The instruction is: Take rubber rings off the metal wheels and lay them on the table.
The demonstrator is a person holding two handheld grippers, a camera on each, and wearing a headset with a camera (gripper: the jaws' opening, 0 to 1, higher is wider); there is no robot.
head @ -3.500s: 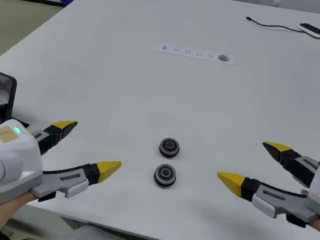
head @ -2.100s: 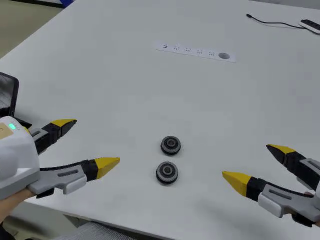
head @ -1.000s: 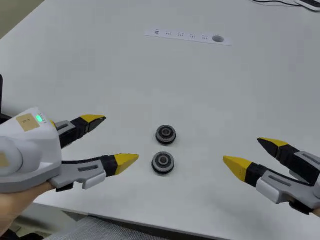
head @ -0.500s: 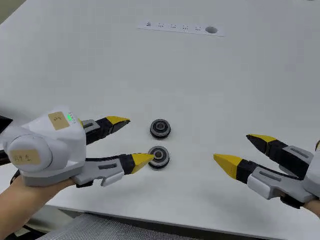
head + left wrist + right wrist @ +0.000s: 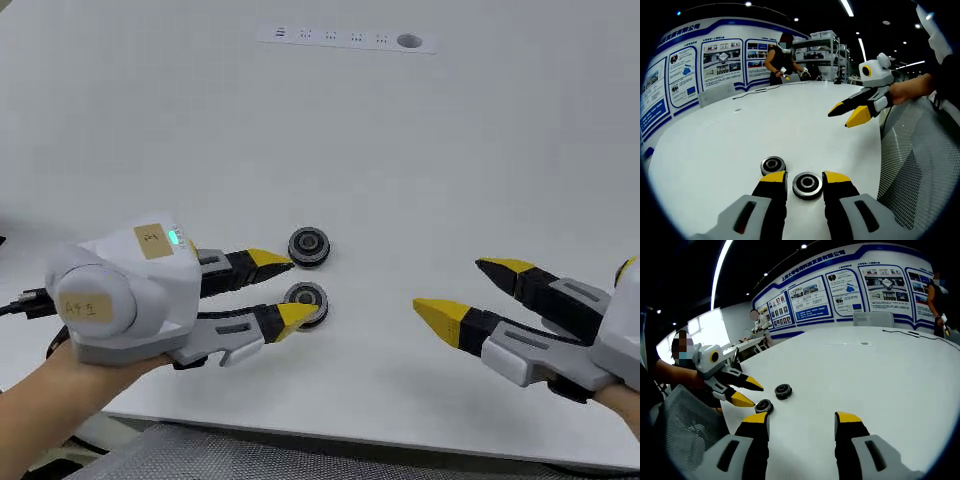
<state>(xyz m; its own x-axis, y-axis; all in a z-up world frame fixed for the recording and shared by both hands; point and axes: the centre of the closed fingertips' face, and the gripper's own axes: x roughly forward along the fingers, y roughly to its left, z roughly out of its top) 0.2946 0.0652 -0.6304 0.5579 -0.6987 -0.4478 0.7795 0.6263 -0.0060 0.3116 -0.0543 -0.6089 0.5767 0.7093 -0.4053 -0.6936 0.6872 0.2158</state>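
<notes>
Over on your left, the left tool [image 5: 293, 286] sits low over the desk [image 5: 420, 160], jaws partly open and holding nothing. In the left gripper view the near wheel [image 5: 807, 185] lies flat between the two yellow tips of that left tool [image 5: 806, 177]. The gaps on either side are slim, and I can't tell whether a tip is touching it. In the head view, that near wheel [image 5: 305, 298] is right at the lower jaw tip.

Moving to the middle, the far wheel [image 5: 309, 247] lies flat just beyond its partner, close beside it but apart. It sits just outside the upper jaw, with nothing gripping it. Both wheels show a dark outer band, which I take to be the rubber rings on their hubs. So by my read the job is at the very start: no ring is off, and two are left to strip and lay down.

Up at the far edge of the desk there's a socket strip [image 5: 345, 38], well clear of the work.

Now your right: the right tool [image 5: 450, 284] hovers above the desk, well apart from both wheels, jaws wide open and empty. Its own view looks along those spread jaws toward the wheels, which sit ahead and off to one side.

Likely next, you pinch the near wheel on the left and bring the right tool across for its ring.
</notes>
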